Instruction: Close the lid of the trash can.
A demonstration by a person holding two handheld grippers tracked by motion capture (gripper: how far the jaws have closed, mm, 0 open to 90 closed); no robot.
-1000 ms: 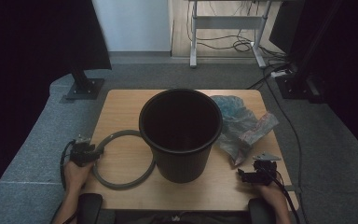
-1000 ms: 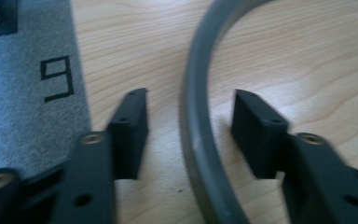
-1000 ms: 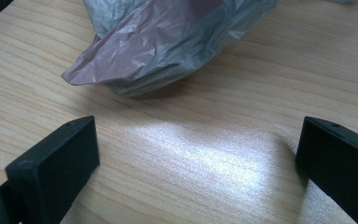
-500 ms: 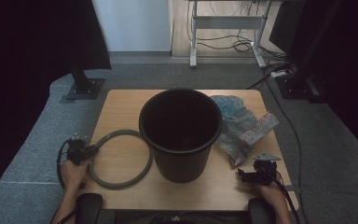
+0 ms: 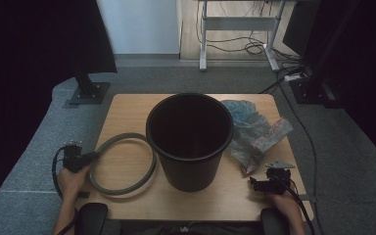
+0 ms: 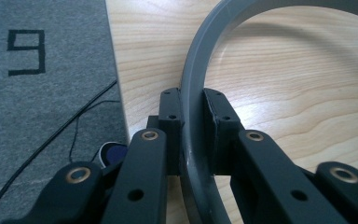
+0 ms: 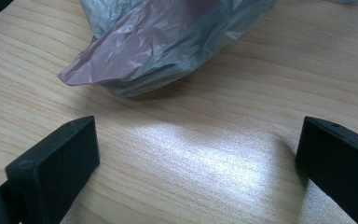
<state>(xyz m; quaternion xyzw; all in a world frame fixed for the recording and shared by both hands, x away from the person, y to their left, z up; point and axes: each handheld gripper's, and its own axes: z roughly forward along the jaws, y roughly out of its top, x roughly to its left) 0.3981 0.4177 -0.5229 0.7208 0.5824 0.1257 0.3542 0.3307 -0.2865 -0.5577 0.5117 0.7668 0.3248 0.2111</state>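
Left gripper (image 5: 94,155): at the left edge of the table (image 5: 127,105), in the person's left hand (image 5: 71,178). Its jaws have just been closing and now clamp the grey ring (image 5: 122,164) by its left rim; in the left gripper view the gripper (image 6: 193,116) has both pads pressed flat on the band of the ring (image 6: 200,84). A grip taken at the rim, likely so the hoop can be lifted as one piece.

Grey ring: lies flat on the wood, left of the bin, its right side just beside the bin's base. It looks like a retaining hoop, probably meant to seat over the bin's mouth.

Black bin (image 5: 190,139): upright at the middle of the table, mouth open, inside dark and apparently unlined. Central placement keeps it within reach of both hands.

Plastic bags (image 5: 254,134): a crumpled heap, bluish and pinkish, right of the bin and touching its side. Likely the liner stock. In the right gripper view the nearest fold of the bags (image 7: 168,42) lies just ahead of the jaws.

Right gripper (image 5: 254,185): near the front right corner, held in the right hand (image 5: 286,205). Its jaws stand wide apart with nothing between them, bare wood below; the gripper (image 7: 198,149) points at the bags without touching them, seemingly waiting its turn.
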